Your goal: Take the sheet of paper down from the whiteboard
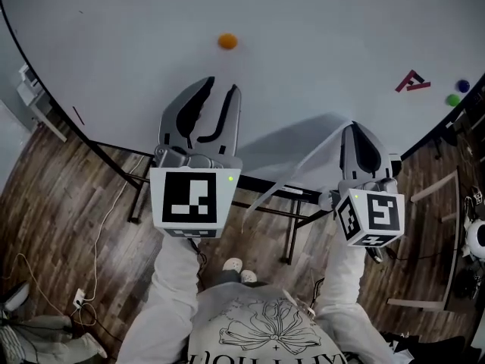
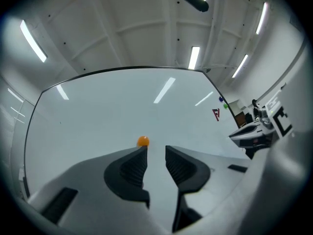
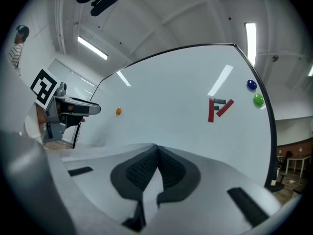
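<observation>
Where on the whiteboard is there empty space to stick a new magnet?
The biggest bare patch on the whiteboard is left of the orange magnet. Another lies between that magnet and the red strips. The right edge is crowded: red strips, blue magnet, green magnet. Low down, the sheet of paper in the right gripper covers it.

Gleaming glossy and smooth across the whiteboard (image 1: 303, 44); hanging thin and matt at four o'clock as the sheet of paper (image 1: 299, 169); showing matt grey plastic on the left gripper (image 1: 223, 84), with ribbed black pads (image 2: 132, 168); lying wood-grained and dull at eight o'clock as the floor (image 1: 91, 226)
</observation>
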A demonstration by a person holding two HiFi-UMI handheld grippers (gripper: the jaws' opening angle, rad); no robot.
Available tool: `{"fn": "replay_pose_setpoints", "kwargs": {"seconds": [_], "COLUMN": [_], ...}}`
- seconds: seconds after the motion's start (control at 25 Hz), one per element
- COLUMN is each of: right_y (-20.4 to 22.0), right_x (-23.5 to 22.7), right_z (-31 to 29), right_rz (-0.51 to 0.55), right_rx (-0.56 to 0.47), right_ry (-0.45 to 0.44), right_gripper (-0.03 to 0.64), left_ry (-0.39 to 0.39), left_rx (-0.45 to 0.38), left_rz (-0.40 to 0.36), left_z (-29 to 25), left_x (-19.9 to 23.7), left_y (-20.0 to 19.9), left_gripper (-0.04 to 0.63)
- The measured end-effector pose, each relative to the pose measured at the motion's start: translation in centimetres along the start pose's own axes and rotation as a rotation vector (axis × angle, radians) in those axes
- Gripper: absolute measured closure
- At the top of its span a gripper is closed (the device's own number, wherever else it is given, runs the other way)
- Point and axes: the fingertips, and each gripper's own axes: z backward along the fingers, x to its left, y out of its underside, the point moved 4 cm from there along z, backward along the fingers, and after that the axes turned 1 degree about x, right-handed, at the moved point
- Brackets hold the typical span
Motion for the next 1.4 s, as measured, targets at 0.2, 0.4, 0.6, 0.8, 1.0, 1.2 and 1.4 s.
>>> {"fn": "replay_pose_setpoints", "kwargs": {"seconds": [0.2, 0.4, 0.6, 0.8, 1.0, 1.2, 1.4], "right_y": [-0.4, -0.9, -0.7, -0.7, -0.3, -0.3, -0.4], "right_x": [1.5, 2.8, 3.6, 3.9, 3.8, 4.0, 4.1], "right_z": [0.1, 0.3, 0.3, 0.3, 0.2, 0.0, 0.0], "right_rz": [-0.057, -0.094, -0.103, -0.110, -0.127, -0.133, -0.137], "right_rx": [-0.013, -0.033, -0.022, -0.021, -0.013, -0.009, -0.011], "right_ry": [-0.028, -0.045, -0.064, -0.070, -0.069, -0.071, -0.074], "right_gripper": [0.614, 0.614, 0.614, 0.615, 0.614, 0.614, 0.614], "left_ry": [0.015, 0.028, 0.040, 0.050, 0.057, 0.058, 0.054], "left_rx": [0.020, 0.027, 0.034, 0.035, 0.040, 0.046, 0.053], "left_rz": [0.035, 0.052, 0.057, 0.056, 0.056, 0.058, 0.061], "left_z": [0.7, 1.2, 1.4, 1.3, 1.0, 1.0, 1.0], "left_x": [-0.9, -1.5, -2.0, -2.3, -2.6, -2.6, -2.5], "left_y": [1.1, 1.5, 1.8, 1.9, 2.1, 2.3, 2.5], "left_gripper": [0.480, 0.482, 0.482, 0.482, 0.482, 0.482, 0.482]}}
